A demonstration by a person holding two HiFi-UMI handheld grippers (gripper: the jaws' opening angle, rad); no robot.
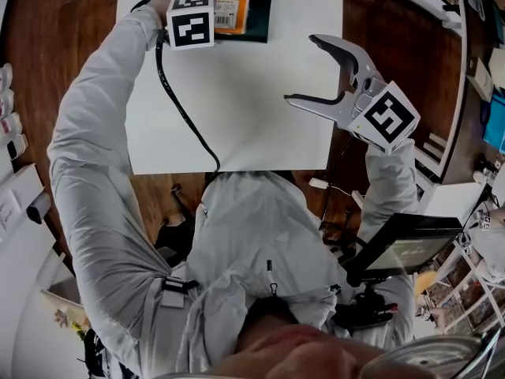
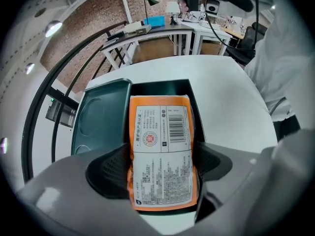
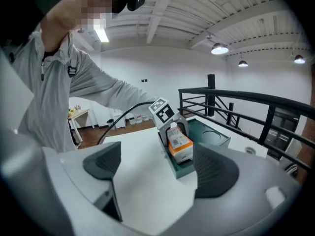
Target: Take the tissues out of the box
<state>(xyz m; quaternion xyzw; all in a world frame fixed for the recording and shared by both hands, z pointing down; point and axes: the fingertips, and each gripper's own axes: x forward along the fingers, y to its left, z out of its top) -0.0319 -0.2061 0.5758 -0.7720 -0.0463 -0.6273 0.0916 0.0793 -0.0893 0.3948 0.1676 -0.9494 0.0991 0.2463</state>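
Observation:
An orange tissue pack (image 2: 161,124) with a white printed label sits between the jaws of my left gripper (image 2: 162,168), and both pads press on its sides. Beneath it is the open dark green box (image 2: 101,117). In the right gripper view the pack (image 3: 180,146) stands in the box (image 3: 209,135), its upper part above the rim. From the head view the pack (image 1: 231,13) is at the table's far edge, beside the left marker cube (image 1: 189,20). My right gripper (image 1: 302,69) hangs open over the table's right side, holding nothing.
The white table (image 1: 237,109) carries only the box. A black cable (image 1: 180,105) trails from the left gripper across it. A black railing (image 3: 246,104) runs behind the box. Desks with a lamp (image 2: 147,1) stand beyond the table.

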